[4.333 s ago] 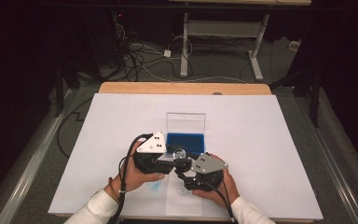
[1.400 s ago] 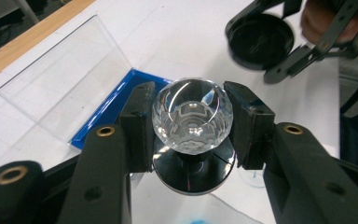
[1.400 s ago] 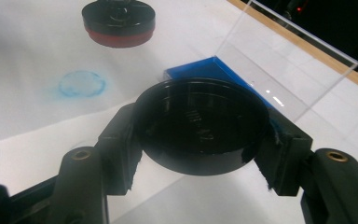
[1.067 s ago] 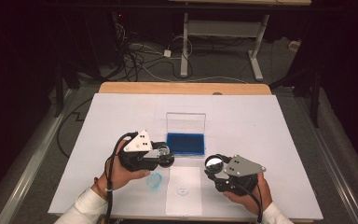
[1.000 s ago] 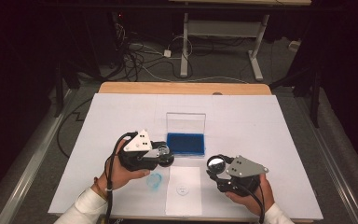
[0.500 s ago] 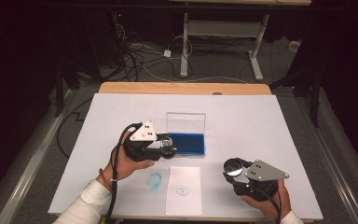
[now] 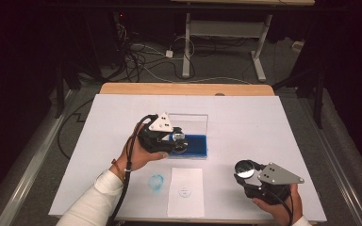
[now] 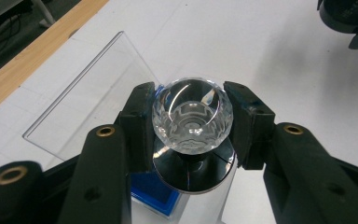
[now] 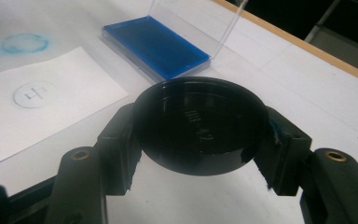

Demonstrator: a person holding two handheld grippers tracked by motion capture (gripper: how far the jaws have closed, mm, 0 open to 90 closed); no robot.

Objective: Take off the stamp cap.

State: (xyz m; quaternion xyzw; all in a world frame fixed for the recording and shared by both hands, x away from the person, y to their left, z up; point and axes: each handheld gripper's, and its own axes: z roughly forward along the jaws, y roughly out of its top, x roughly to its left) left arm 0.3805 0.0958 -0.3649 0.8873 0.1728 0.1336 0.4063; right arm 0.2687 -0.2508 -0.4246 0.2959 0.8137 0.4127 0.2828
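High view | 2 grippers clamped: left gripper (image 7: pixel 178 141) on 1 crystal-topped stamp (image 8: pixel 192 114) | right gripper (image 7: pixel 246 175) on 1 black cap (image 9: pixel 200 126)

right gripper (image 9: pixel 200 140) clamps a black round cap (image 9: pixel 200 133) mid-frame; blue ink pad (image 9: pixel 156 46) upper centre, stamped paper (image 9: pixel 42 107) at left.

A dark room surrounds the white tabletop (image 7: pixel 273 117); beyond its wooden far edge (image 7: pixel 184 88), cables (image 7: pixel 146 49) sprawl on grey floor (image 7: pixel 217 66) beside a white desk frame (image 7: pixel 226 33).

Our left gripper (image 7: pixel 178 141) sits mid-table, jaws clamped; our right gripper (image 7: pixel 245 170) sits near right, jaws clamped too, well apart.
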